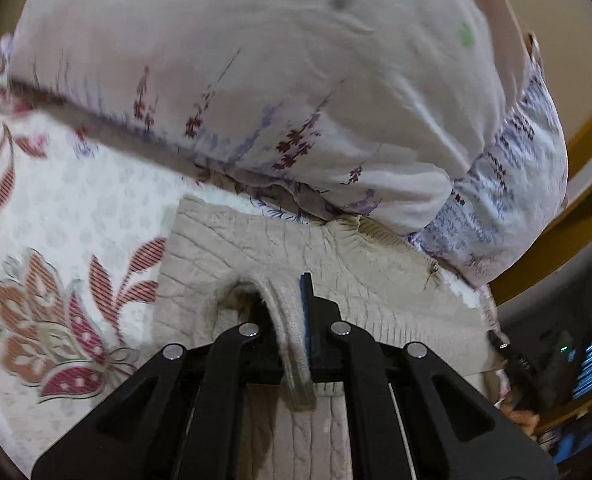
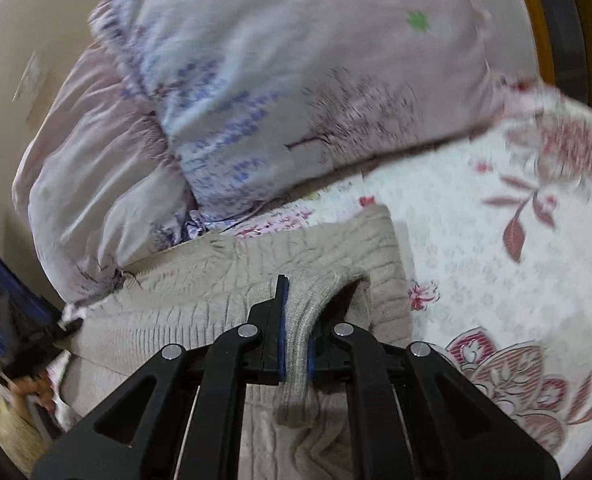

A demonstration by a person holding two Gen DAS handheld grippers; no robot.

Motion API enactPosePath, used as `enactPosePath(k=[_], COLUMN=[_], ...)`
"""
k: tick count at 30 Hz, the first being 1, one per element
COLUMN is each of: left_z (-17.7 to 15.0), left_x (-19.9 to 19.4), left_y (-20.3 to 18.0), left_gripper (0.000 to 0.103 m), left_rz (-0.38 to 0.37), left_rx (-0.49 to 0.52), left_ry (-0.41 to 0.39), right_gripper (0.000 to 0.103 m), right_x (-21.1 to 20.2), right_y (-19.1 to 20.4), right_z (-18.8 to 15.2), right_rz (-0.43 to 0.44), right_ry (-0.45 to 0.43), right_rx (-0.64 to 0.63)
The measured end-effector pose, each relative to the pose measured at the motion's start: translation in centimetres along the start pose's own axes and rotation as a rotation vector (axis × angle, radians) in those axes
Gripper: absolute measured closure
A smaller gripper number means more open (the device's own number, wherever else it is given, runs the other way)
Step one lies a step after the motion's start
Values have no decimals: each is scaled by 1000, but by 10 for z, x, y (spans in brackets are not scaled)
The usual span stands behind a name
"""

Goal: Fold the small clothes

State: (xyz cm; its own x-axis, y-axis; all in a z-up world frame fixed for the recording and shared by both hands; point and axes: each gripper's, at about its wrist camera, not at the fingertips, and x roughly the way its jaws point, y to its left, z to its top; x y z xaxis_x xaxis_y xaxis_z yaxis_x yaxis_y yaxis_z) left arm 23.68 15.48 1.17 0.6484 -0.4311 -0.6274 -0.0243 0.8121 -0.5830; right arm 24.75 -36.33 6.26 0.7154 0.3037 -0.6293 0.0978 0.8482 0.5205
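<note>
A small beige knitted sweater [image 1: 255, 240] lies on a floral bedsheet [image 1: 75, 208]. My left gripper [image 1: 291, 320] is shut on a ribbed edge of the sweater, which hangs out between the black fingers with blue pads. In the right wrist view the same sweater [image 2: 215, 276] spreads to the left. My right gripper [image 2: 298, 320] is shut on another ribbed edge of it, pinched between the blue pads. Both hold the knit lifted a little off the sheet, with folded layers beneath.
A large pale pillow with purple flower print [image 1: 255, 80] lies just behind the sweater; it also shows in the right wrist view [image 2: 275, 100]. A pink quilt [image 2: 95, 168] lies beside it. The other gripper [image 1: 536, 364] shows at the far right.
</note>
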Motion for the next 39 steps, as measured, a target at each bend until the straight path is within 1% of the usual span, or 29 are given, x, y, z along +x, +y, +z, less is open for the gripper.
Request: enactPosePath(k=[2,3,4,5,6,8,9,11,12,13,14,15,18,23,25,27,30,32,34,36,37,39], left_z=[3,4,6,7,8,12,13,17,18,19,20,20,16,2,-5,-11,-19,-24,-28,-32,-33,-38], left_x=[5,7,9,11,14,16,15,12,9,3,-3,-9,-27,-48,-54,-57,-56,-54,-52,-48,-46,-41], left_y=[4,6,7,7,7,7,6,5,5,5,4,4,1,-1,0,1,3,5,6,7,6,4], left_gripper=[96,95,91,82,77,59,55,42,39,34,32,32,32,35,37,41,48,51,53,56,59,64], left_rz=[-28,-39,-50,-59,-70,-101,-111,-126,-133,-139,-137,-129,-59,53,83,95,112,128,134,139,140,149], left_rx=[-40,-59,-78,-92,-106,-140,-154,-185,-195,-199,-194,-183,-113,10,45,66,90,101,100,103,108,127], left_ry=[15,15,17,19,17,-8,-23,-52,-69,-90,-109,-124,-153,-165,-160,-148,-122,-105,-91,-71,-62,-40], right_gripper=[95,91,86,68,52,46,46,46,46,46,46,46,46,46,48,56,62,62,62,62,65,88], right_x=[5,9,12,16,20,26,28,28,24,20,13,6,-15,-42,-45,-47,-46,-45,-42,-38,-34,-28], right_y=[-4,-6,-8,-9,-11,-9,-8,-5,-4,-2,-1,-1,-4,-11,-12,-13,-16,-20,-21,-20,-19,-17], right_z=[4,6,9,11,14,19,21,24,25,25,26,26,23,15,11,6,-2,-8,-12,-18,-21,-27], right_rz=[15,29,34,44,60,74,75,73,77,75,63,53,18,-47,-63,-76,-93,-99,-104,-122,-128,-135], right_ry=[16,22,27,33,30,22,22,11,-2,-16,-35,-51,-87,-111,-101,-81,-43,-19,2,40,62,101], right_rx=[45,78,99,132,165,192,199,201,193,180,162,149,109,47,27,-2,-26,-26,-28,-39,-51,-76])
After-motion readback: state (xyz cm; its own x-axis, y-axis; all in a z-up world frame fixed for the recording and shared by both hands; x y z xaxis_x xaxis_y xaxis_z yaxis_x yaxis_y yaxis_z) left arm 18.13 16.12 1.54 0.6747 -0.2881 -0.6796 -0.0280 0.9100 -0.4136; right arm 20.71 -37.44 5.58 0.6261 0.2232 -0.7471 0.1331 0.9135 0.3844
